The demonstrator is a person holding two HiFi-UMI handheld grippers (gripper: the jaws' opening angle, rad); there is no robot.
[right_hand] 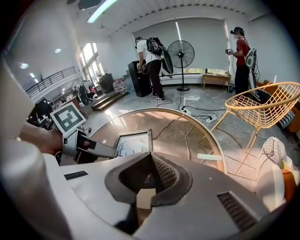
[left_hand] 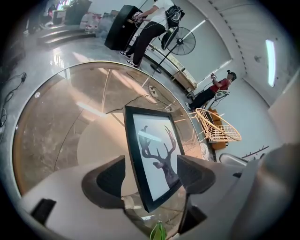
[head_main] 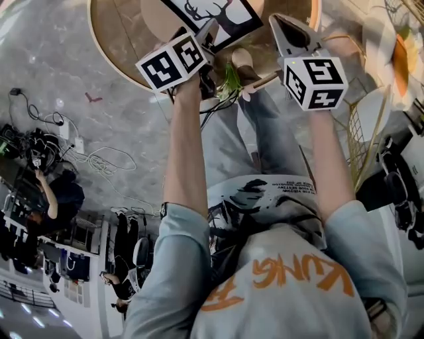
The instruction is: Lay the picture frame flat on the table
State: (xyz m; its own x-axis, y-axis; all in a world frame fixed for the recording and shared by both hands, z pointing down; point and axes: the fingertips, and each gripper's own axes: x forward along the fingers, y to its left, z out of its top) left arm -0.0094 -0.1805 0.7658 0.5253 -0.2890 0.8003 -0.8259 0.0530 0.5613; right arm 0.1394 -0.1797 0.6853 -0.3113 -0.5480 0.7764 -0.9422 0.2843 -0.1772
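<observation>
Left claw (left_hand: 149,174), held straight ahead over the near edge of the worktop (left_hand: 61,122), gapes around the frame (left_hand: 154,150) lying flat there, pads clear of it. Right claw (right_hand: 151,171), alongside to the right, is closed on nothing.

Bright, even indoor light in all views, coming from overhead strip lights (right_hand: 101,5) and tall windows (right_hand: 88,52) at the left of the right gripper view; shadows on the pale floor are soft and faint. Glare: a white streak crosses the glass of the picture frame (left_hand: 151,136), and long pale reflections lie on the round glass table (left_hand: 56,131). Heavy fisheye throughout: straight lines bow, both gripper views have black corners, the nearest parts at the bottom edge are soft, and the mid-distance is sharp.
</observation>
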